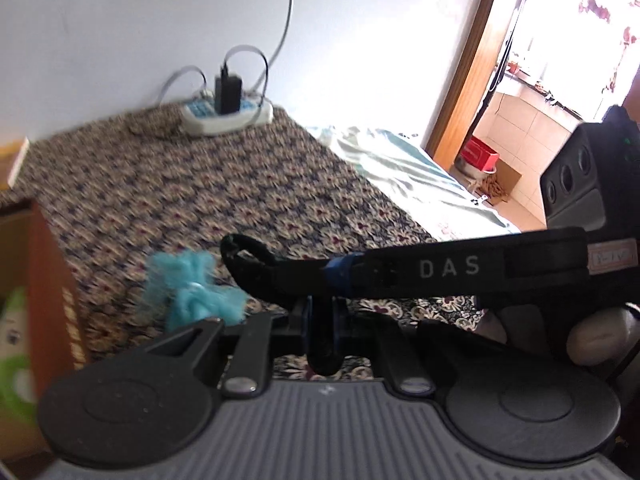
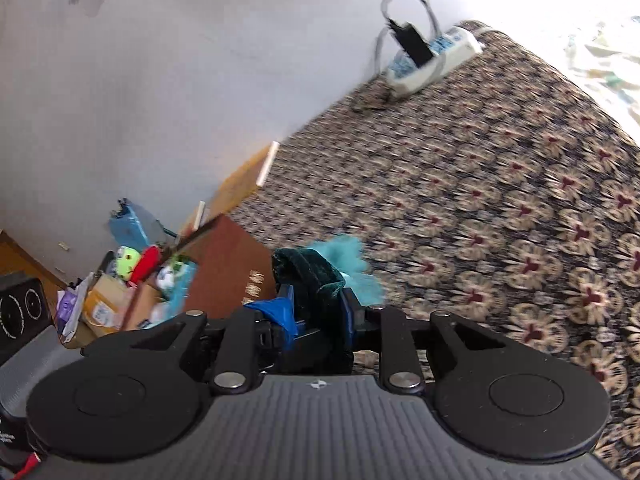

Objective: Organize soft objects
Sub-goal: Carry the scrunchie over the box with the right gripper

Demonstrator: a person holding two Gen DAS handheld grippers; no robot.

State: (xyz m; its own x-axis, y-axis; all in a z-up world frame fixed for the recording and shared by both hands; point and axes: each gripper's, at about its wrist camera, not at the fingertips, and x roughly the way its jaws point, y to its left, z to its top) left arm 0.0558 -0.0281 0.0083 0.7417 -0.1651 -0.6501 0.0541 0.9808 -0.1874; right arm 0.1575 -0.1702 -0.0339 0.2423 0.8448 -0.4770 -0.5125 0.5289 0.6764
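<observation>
Scrunchie [image 2: 310,272]: dark velvet, black in the left view and deep green in the right one. It is soft and puckered, a loop gathered into folds.
Where it is: up off the floral cloth [image 1: 224,200], caught between the two tools, just beside the teal fluff [image 1: 192,288] on its right as the left camera sees it.
Left tool [image 1: 322,320]: clenched. The blue pads are pinched together on a dark velvet lump that hangs down between them.
Right tool [image 2: 316,300]: gripping the scrunchie, with velvet bunched up and spilling over the top of its blue-faced jaws.
Right tool from the left view [image 1: 340,276]: it comes in from the right edge, a long black finger with pale letters on it and a blue wrap near the tip. The scrunchie's loop [image 1: 244,258] sticks out past that tip towards the fluff, and its lower strand runs down into the left tool's jaws.
Teal fluff: a shaggy, bright turquoise tuft lying on the cloth. It is blurred, and I cannot tell whether the scrunchie brushes it.
Power strip [image 1: 228,114]: well beyond the fluff, at the far edge of the cloth against the wall, with a black charger [image 1: 227,94] plugged in.
Box [image 2: 116,300]: left of the fluff and off the cloth's edge, stuffed with bright toys in lime, red and blue.
Sheet [image 1: 400,168]: pale teal and white, rumpled, right of the cloth and well apart from the fluff.
Hand [image 1: 600,336]: gloved fingers wrapped round the right tool's grip, at the right edge of the left view.
</observation>
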